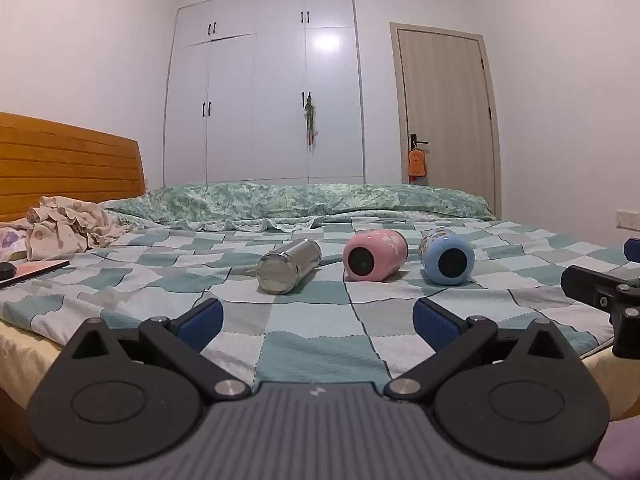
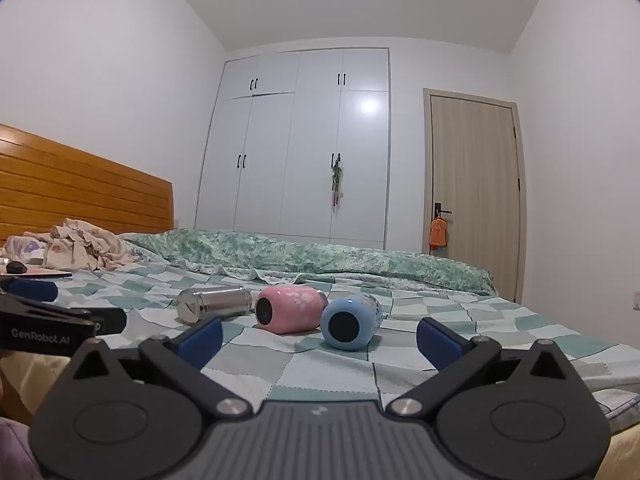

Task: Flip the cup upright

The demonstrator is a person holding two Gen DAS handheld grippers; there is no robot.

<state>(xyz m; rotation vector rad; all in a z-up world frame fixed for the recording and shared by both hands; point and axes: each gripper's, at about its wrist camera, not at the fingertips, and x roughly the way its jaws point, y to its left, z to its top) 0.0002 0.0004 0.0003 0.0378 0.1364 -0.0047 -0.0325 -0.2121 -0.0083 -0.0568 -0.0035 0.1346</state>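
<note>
1. Left of centre in the left wrist view, on the bed (image 1: 320,344), we see the steel cup (image 1: 289,266) on its side.
2. Mid-frame lies the pink cup (image 1: 376,254), then the blue cup (image 1: 447,256), both also tipped.
3. Our left tool (image 1: 318,318) and right tool (image 2: 320,336) are spread apart, empty.
4. We should grip one cup across its body, lift, rotate, and set it down gently on the soft quilt.

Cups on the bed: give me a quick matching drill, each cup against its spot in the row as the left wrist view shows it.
Things:
1. steel cup
2. pink cup
3. blue cup

Places:
A. middle of the row
B. right end
C. left end

All three lie on their sides on the checked bedspread, bases toward the camera.

Pairs: 1-C, 2-A, 3-B
</note>
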